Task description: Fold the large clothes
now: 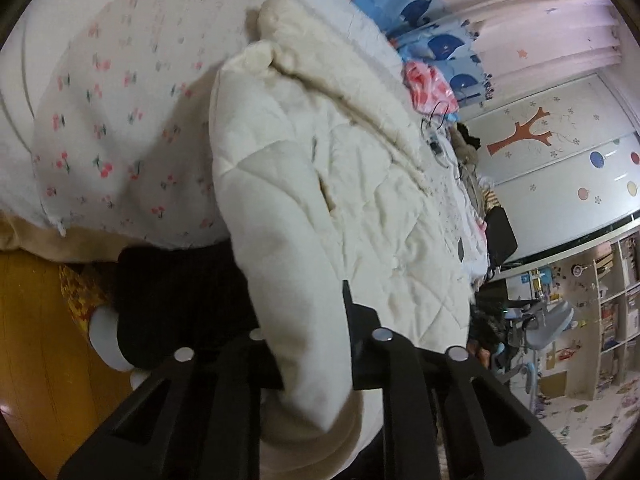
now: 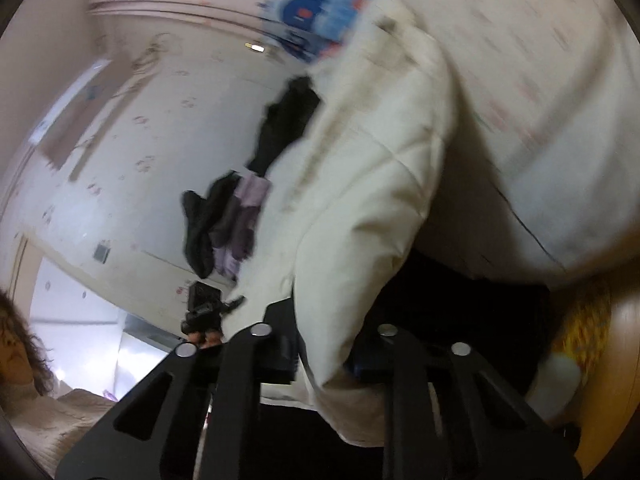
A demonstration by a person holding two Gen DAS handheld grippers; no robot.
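Jacket [image 1: 320,200] hem pinched in left tool [image 1: 312,360] and right tool [image 2: 324,344].

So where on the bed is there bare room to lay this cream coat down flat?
The cherry-print bedspread lies bare beside the cream quilted coat, out to its fluffy tan edge. The far side is crowded: a pink garment, cables and dark clothes. Both the left gripper and the right gripper are clamped on the coat.
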